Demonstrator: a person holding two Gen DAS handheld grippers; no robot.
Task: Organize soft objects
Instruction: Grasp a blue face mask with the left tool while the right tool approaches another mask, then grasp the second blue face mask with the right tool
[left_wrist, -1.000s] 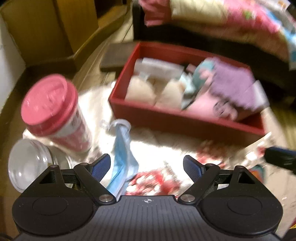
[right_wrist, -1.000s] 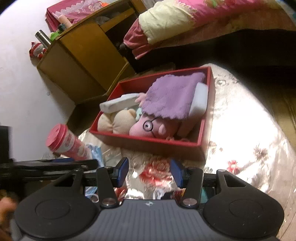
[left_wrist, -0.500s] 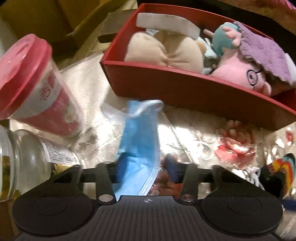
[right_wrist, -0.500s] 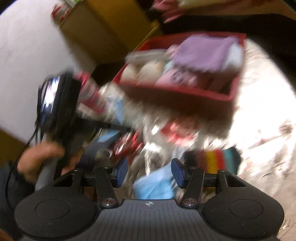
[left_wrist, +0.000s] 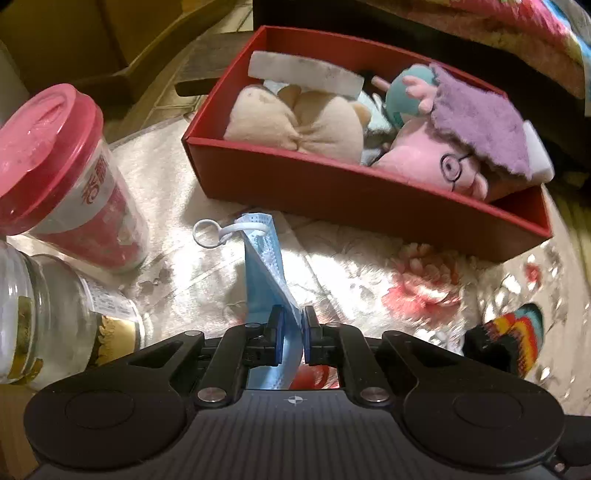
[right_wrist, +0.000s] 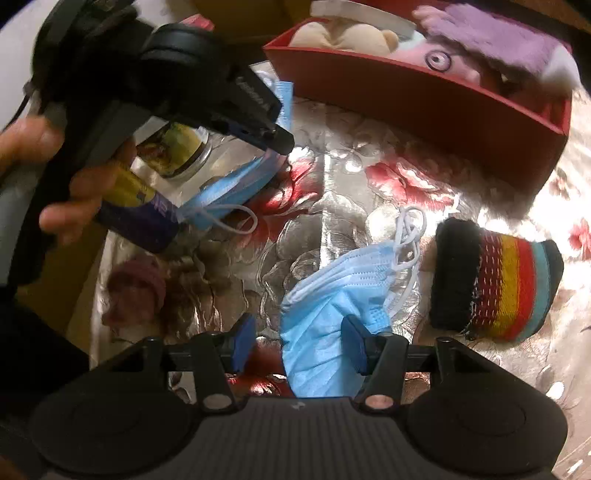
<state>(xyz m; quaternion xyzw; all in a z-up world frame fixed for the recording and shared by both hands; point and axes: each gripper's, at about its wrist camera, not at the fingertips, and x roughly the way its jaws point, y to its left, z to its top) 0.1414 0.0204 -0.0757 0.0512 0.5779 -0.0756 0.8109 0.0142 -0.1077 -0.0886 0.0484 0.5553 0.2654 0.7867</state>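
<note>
My left gripper (left_wrist: 291, 332) is shut on a blue face mask (left_wrist: 264, 266), pinched edge-on just above the flowered cloth; it also shows in the right wrist view (right_wrist: 236, 184). My right gripper (right_wrist: 299, 339) is open, its fingers on either side of a second blue face mask (right_wrist: 332, 306) lying on the cloth. A striped knitted sock (right_wrist: 495, 288) lies to its right, and also shows in the left wrist view (left_wrist: 513, 339). The red box (left_wrist: 354, 184) behind holds a beige plush (left_wrist: 295, 122), a pink plush with glasses (left_wrist: 428, 162) and a purple cloth (left_wrist: 480, 129).
A red-lidded cup (left_wrist: 62, 173) and a glass jar (left_wrist: 44, 314) stand at the left of the cloth. In the right wrist view a purple-and-yellow can (right_wrist: 136, 206) lies under the left hand, with a small maroon soft item (right_wrist: 136, 288) near it.
My left gripper has closed on the blue mask and pinched it. My right gripper has swung down over the second mask on the cloth.
</note>
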